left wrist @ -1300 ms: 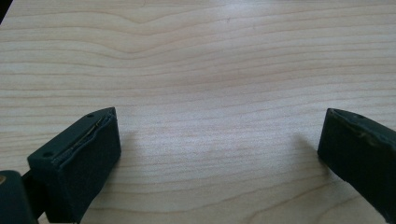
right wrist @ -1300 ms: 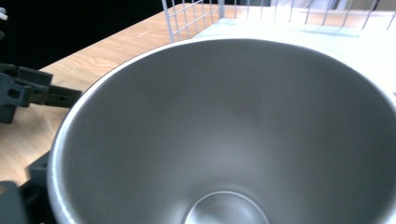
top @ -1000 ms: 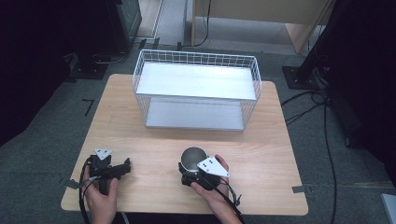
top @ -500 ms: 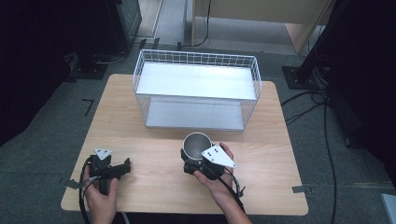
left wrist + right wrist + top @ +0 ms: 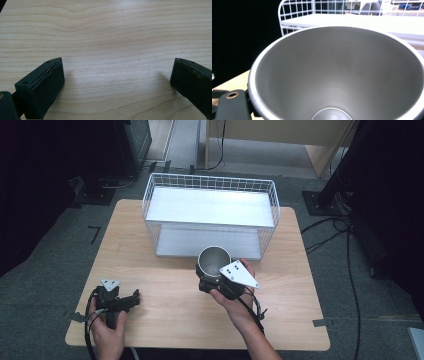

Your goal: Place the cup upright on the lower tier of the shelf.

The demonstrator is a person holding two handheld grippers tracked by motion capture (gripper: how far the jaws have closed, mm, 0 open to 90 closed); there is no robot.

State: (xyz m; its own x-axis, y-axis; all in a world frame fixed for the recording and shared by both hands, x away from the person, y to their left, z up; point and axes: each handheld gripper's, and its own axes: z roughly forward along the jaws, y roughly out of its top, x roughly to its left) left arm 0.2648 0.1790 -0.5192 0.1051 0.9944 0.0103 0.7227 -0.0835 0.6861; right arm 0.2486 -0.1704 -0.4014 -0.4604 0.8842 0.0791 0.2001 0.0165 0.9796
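Steel cup (image 5: pixel 214 262), round, open-mouthed and brushed inside, is clamped by the right gripper (image 5: pixel 210 282) and hangs above the pale wooden table (image 5: pixel 175 305), just in front of the white wire 2-tier rack (image 5: pixel 212 215). Pickup looks done; placing on a shelf likely remains. Left gripper (image 5: pixel 131 300) rests near the table's front edge, jaws wide apart and empty.

My fingers work over a light wooden table (image 5: pixel 165 315) standing on grey carpet (image 5: pixel 50 280); beyond them, dark equipment stands (image 5: pixel 345 170) and trailing black cables (image 5: pixel 330 227).
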